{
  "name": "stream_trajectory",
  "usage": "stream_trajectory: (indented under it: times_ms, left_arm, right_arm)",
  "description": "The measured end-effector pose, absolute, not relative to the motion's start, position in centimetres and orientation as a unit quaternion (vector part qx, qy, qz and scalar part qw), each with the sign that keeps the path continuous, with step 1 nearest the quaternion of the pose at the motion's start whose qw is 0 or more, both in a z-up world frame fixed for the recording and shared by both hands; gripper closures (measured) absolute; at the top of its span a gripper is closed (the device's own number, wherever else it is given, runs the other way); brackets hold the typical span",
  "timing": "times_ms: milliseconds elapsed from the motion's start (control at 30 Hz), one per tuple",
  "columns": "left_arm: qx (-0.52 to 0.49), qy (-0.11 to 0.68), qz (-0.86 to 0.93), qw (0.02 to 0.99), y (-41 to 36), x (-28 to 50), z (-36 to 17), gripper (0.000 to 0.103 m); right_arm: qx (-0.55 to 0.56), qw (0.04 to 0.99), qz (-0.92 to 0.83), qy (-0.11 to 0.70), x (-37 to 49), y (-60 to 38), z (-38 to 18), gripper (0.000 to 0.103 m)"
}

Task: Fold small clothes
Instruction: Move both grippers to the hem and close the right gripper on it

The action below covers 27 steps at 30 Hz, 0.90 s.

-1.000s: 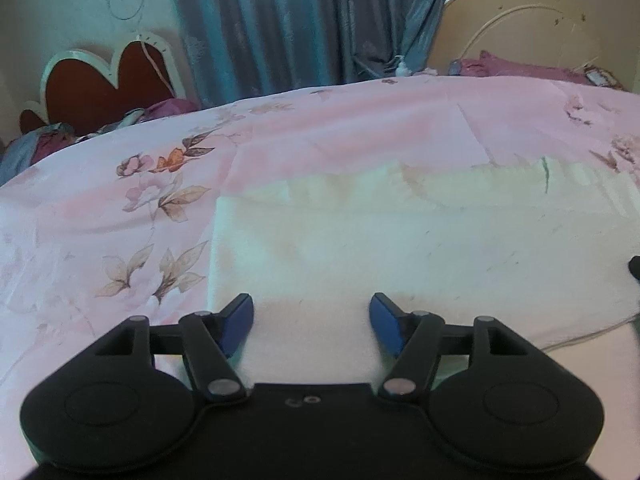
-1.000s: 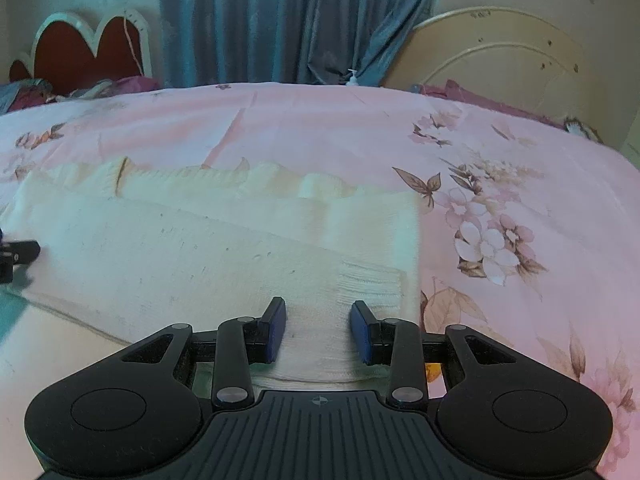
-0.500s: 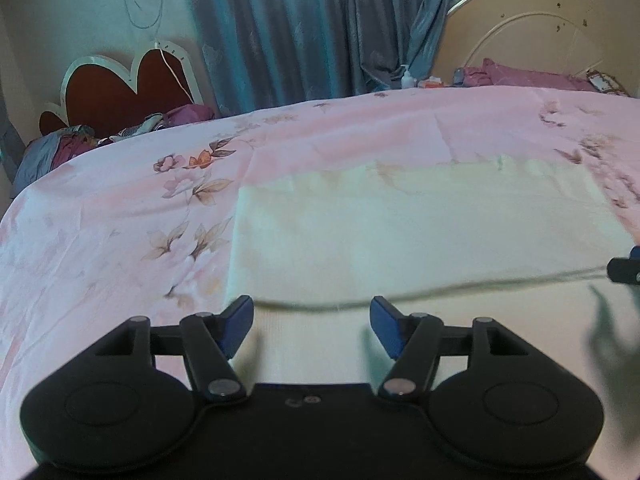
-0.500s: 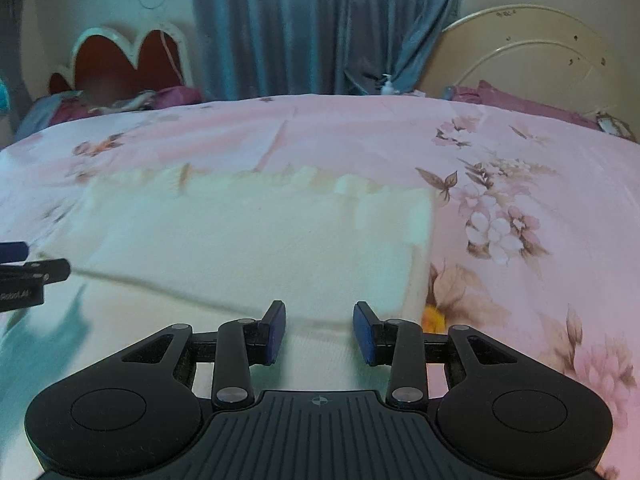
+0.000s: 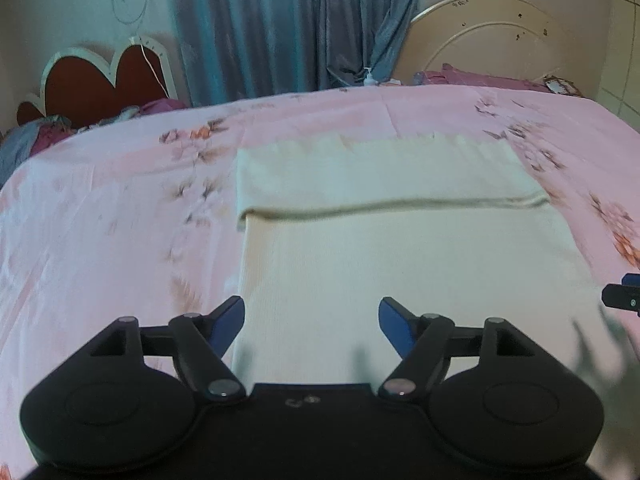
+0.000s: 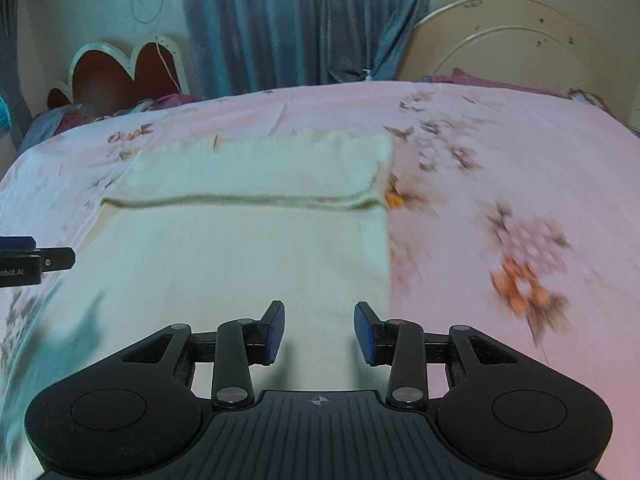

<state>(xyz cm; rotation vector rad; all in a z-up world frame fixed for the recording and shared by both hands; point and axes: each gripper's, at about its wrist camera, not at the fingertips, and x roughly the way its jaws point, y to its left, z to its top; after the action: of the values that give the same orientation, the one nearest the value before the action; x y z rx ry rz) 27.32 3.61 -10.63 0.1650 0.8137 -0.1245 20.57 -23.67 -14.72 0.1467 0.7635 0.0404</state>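
A cream knitted garment lies flat on the pink floral bedsheet, its far part folded over with the fold edge running across. My left gripper is open and empty above the garment's near left edge. In the right wrist view the garment has its right edge below my right gripper, which is open and empty. The tip of the right gripper shows at the right of the left wrist view, and the left gripper's tip shows at the left of the right wrist view.
A red heart-shaped headboard and bundled clothes stand at the far left. A blue curtain hangs behind the bed. A cream round headboard with pink cloth is at the far right.
Both grippers have drawn back and up from the folded garment, so more of the garment and bed shows. Both stayed open and empty.
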Motion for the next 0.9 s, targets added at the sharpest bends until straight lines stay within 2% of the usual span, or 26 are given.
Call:
stream_trajectory:
  times_ms: [33, 67, 100, 567, 833, 900]
  left_arm:
    - [0.077, 0.396, -0.064, 0.913, 4.0, 26.6, -10.7, 0.028]
    - [0.074, 0.396, -0.067, 0.913, 4.5, 25.9, -10.7, 0.028]
    - [0.073, 0.396, -0.068, 0.913, 5.0, 25.2, -10.8, 0.027]
    - [0.048, 0.426, -0.064, 0.901, 11.4, 16.7, -12.8, 0.029]
    - [0.005, 0.463, -0.089, 0.882, 13.3, 13.5, -14.6, 0.043]
    - [-0.002, 0.465, -0.094, 0.880, 13.3, 12.8, -15.2, 0.043]
  right_arm:
    - [0.070, 0.926, 0.015, 0.371, 19.5, -23.4, -14.6, 0.054]
    - [0.069, 0.927, 0.009, 0.368, 18.4, -23.2, -14.6, 0.040]
    - [0.066, 0.929, 0.004, 0.363, 17.4, -23.1, -14.5, 0.037]
    - [0.060, 0.920, -0.029, 0.385, 8.7, -21.8, -16.4, 0.037]
    - [0.070, 0.912, -0.043, 0.403, 6.3, -21.7, -17.9, 0.037]
    - [0.071, 0.911, -0.046, 0.405, 5.9, -21.6, -18.2, 0.037]
